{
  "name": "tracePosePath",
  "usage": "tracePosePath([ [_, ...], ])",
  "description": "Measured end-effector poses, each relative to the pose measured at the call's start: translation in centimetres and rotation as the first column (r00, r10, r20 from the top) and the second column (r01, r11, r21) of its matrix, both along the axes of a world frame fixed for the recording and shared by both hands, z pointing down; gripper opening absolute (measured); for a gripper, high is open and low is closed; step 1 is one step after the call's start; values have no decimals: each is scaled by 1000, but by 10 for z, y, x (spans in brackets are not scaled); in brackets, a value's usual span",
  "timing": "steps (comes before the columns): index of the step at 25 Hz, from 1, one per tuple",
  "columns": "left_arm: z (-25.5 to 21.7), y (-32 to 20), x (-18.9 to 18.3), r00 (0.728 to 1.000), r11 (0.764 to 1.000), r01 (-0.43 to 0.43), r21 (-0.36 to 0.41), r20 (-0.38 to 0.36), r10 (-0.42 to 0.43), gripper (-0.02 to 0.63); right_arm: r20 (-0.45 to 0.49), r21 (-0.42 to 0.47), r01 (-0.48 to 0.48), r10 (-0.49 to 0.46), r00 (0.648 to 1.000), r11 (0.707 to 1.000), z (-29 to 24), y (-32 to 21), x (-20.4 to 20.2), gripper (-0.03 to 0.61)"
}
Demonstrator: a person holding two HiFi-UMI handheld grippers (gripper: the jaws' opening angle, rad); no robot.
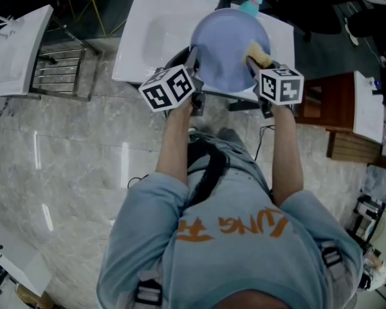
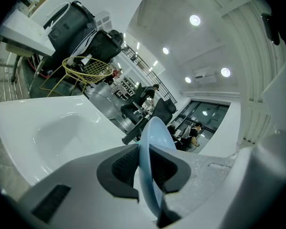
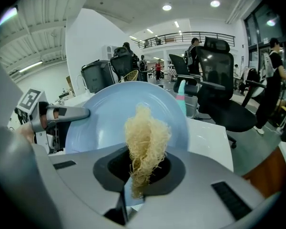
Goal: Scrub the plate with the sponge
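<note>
Holds the blue plate (image 1: 225, 50) by its rim, clenched in the left gripper (image 2: 143, 166), tilted up over the white sink (image 1: 148, 31), and clamps the yellow sponge (image 3: 145, 132) in the right gripper (image 3: 144, 168), seemingly pressed to the plate's face.

A large open office hall: black office chairs (image 3: 218, 80) at centre right, round ceiling lights (image 2: 194, 20) overhead, a railed balcony (image 3: 174, 37) at the back, a glossy stone-tiled floor (image 1: 71, 153), and a white sink (image 1: 151, 37) at the top.

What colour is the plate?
The plate is pale blue; the right gripper view shows it best.
</note>
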State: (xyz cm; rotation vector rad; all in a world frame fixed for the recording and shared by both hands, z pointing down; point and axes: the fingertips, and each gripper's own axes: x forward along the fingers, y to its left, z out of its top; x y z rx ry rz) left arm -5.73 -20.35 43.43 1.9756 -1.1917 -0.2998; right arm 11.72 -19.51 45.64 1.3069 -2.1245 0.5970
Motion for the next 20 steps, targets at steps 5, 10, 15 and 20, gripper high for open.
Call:
tracePosePath([
  [5, 4, 0, -4, 1000, 1000, 12, -5, 2, -12, 38, -87, 14, -82, 83, 993, 996, -5, -4, 31, 34],
  [10, 5, 0, -5, 1000, 1000, 21, -12, 4, -21, 38, -66, 39, -80, 82, 994, 996, -15, -4, 29, 34],
  [15, 0, -1, -7, 999, 999, 37, -6, -30, -37, 38, 51, 55, 49, -52, 997, 997, -29, -2, -15, 34],
  [20, 2, 0, -9, 998, 999, 54, -9, -25, -54, 38, 117, 65, 206, -212, 970, 976, -32, 14, -77, 34],
])
